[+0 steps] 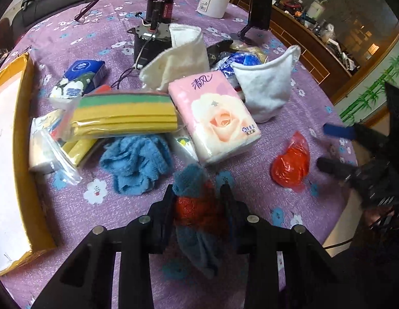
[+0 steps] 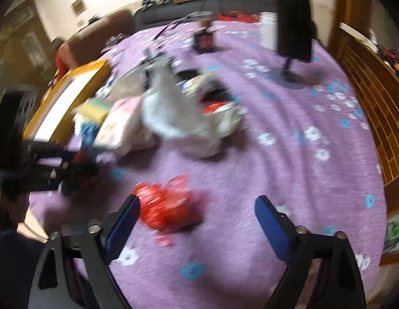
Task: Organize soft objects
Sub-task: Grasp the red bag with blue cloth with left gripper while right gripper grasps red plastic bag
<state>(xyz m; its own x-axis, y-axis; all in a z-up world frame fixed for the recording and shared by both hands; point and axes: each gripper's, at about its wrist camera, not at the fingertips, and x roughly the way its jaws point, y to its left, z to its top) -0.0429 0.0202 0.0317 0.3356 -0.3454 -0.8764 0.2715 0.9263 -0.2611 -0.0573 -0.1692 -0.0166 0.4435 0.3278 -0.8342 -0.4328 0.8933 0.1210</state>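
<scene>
A fuzzy teal-and-red fleece sock, long axis pointing away, is clenched by the left tool; the right tool is held released above a crinkled red plastic bag.

Pretty blurry shot: the right gripper has its jaws wide apart over the purple worktop, with a red plastic bag just ahead of the left jaw.

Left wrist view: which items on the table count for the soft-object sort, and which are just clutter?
Job items:
- teal-and-red fuzzy cloth, gripped in left gripper
- blue towel
- white cloths
- sponge pack
- pink tissue pack
- cardboard box, likely the bin

Lying about:
- motor part
- white jar
- glasses
- black stand
</scene>
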